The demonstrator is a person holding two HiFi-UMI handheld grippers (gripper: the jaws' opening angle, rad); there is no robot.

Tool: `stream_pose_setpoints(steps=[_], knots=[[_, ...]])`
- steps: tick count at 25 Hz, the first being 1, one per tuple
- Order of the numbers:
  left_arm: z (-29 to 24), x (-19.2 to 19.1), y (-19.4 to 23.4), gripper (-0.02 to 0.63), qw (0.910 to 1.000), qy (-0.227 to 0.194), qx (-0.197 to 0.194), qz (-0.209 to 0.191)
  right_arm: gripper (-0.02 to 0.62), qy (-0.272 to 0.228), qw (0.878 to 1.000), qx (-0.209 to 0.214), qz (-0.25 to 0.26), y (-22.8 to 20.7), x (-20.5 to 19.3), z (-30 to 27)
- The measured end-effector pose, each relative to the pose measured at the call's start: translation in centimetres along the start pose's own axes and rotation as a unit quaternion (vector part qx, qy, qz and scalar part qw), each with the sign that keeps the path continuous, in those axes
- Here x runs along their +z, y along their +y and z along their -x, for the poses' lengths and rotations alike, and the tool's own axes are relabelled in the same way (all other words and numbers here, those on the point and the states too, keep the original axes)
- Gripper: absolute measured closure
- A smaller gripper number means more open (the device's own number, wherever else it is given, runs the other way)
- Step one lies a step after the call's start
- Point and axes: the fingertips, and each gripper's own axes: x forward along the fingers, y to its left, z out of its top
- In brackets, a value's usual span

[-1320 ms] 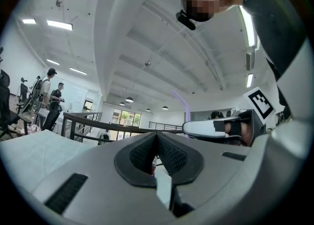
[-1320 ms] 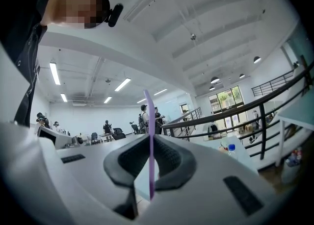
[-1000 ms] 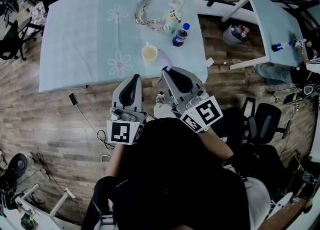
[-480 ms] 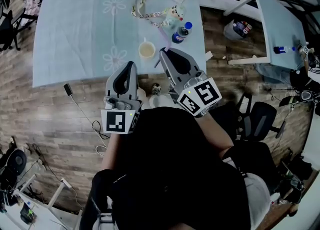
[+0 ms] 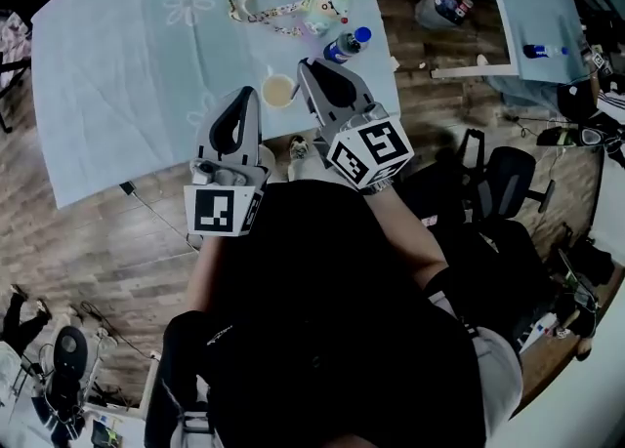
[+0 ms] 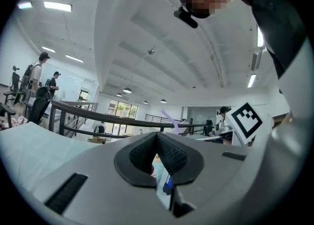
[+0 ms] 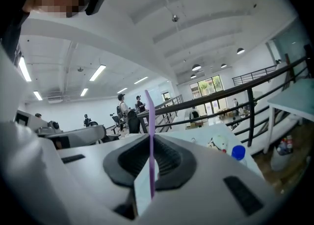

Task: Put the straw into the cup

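At the tabletop [image 5: 127, 65] edge, we are pinching the straw [image 7: 150, 116] in the right hand-held gripper [image 7: 151, 139], just beside the cup [image 5: 278, 92]. The left hand-held gripper [image 6: 158, 138] is closed and empty. Next, we think, the straw needs lining up over the cup.

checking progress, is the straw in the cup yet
No, the purple straw stands clamped between the jaws of the right gripper, not in the cup.

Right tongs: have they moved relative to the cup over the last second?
Yes. In the head view the right tongs, shut on the straw, have advanced from the near edge of the table further over it, now beside the cup.
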Motion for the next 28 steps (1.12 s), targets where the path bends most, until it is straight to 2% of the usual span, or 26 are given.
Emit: stream_pose_setpoints(steps=[5, 8, 14, 22, 28], knots=[[-2.8, 0.4, 2.2, 0.598, 0.9980, 0.005, -0.063, 0.008, 0.566, 0.032, 0.998, -0.052, -0.010, -1.9, -3.2, -3.4], [-4.0, 0.1, 3.2, 0.598, 0.9960, 0.025, -0.085, 0.012, 0.566, 0.042, 0.996, -0.076, -0.016, -2.9, -4.9, -4.4], [-5.5, 0.0, 3.2, 0.598, 0.9915, 0.034, -0.125, 0.012, 0.566, 0.058, 0.991, -0.111, -0.043, -4.5, -8.8, -5.5], [-5.6, -0.5, 2.9, 0.598, 0.9887, 0.040, -0.143, 0.021, 0.566, 0.074, 0.986, -0.131, -0.068, -5.7, -14.5, -6.2], [-5.2, -0.7, 3.2, 0.598, 0.9884, 0.037, -0.144, 0.028, 0.566, 0.083, 0.985, -0.140, -0.063, -5.9, -15.8, -6.4]])
